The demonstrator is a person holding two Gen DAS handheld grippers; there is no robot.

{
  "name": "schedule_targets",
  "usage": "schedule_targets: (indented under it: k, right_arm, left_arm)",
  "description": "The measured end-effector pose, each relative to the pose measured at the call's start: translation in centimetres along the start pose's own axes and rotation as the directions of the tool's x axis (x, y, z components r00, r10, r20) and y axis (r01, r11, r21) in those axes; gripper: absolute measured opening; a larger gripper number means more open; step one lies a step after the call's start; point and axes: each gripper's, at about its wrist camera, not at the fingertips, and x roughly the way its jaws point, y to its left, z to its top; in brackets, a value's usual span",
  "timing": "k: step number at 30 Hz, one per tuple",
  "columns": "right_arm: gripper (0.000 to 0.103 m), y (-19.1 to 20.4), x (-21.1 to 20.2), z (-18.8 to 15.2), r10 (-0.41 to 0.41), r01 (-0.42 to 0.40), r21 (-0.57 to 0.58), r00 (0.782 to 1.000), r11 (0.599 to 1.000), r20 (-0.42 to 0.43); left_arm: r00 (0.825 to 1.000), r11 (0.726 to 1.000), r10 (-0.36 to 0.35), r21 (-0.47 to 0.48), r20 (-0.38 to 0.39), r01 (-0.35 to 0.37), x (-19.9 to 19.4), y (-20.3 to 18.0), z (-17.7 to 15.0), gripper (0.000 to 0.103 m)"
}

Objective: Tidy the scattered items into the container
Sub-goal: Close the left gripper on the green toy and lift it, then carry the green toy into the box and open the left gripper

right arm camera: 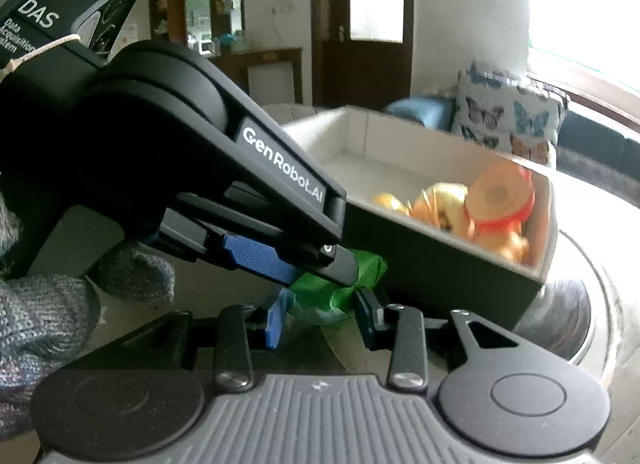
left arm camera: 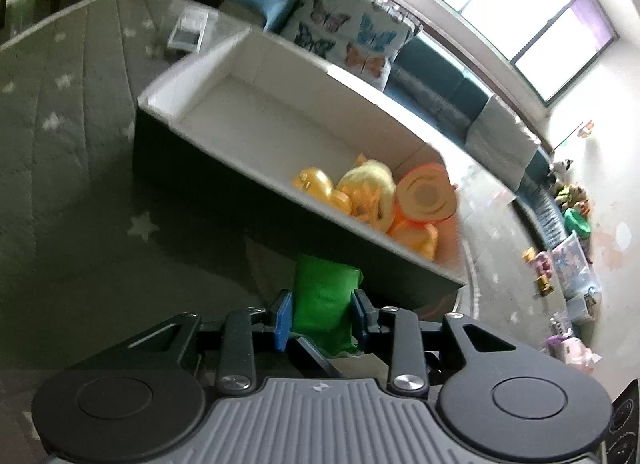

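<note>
A crumpled green bag sits between the blue pads of my left gripper, which is shut on it just in front of the container's dark near wall. The container is a long box, white inside, with yellow and orange toys piled at its right end. In the right wrist view the left gripper reaches in from the upper left and clamps the same green bag. My right gripper is shut on the bag's lower part, close to the container.
A grey mat with stars lies left of the box, with a small clear case at its far side. A butterfly cushion and a teal sofa stand behind. Toys line the right wall. A gloved hand holds the left gripper.
</note>
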Motion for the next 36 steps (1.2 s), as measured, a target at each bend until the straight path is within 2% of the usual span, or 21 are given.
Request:
schedule_targets:
  k: [5, 10, 15, 21, 36]
  right_arm:
    - [0.036, 0.3, -1.3, 2.1, -0.010, 0.013, -0.038, 0.997, 0.999, 0.077]
    - [0.036, -0.6, -0.3, 4.3, -0.017, 0.023, -0.061, 0.995, 0.998, 0.102]
    - [0.036, -1.7, 1.7, 5.8, -0.029, 0.036, -0.068, 0.995, 0.997, 0.099]
    - [0.036, -2.8, 3.5, 6.7, -0.027, 0.032, -0.055, 0.996, 0.998, 0.088]
    - [0.035, -3.8, 6.5, 6.3, -0.017, 0.018, -0.033, 0.999, 0.999, 0.029]
  left_arm:
    - [0.997, 1.000, -0.025, 0.013, 0.077, 0.024, -2.2, -0.9, 1.6, 0.033]
    - [0.993, 0.999, -0.034, 0.003, 0.110, 0.033, -1.9, -1.3, 4.1, 0.032]
    - [0.994, 0.999, -0.037, -0.009, 0.105, 0.038, -0.3, -1.2, 6.6, 0.030]
    - [0.995, 0.999, -0.030, -0.016, 0.098, 0.032, 1.6, -1.0, 8.2, 0.028]
    - [0.999, 0.997, -0.007, -0.082, 0.032, 0.009, 5.4, 0.8, 9.2, 0.029]
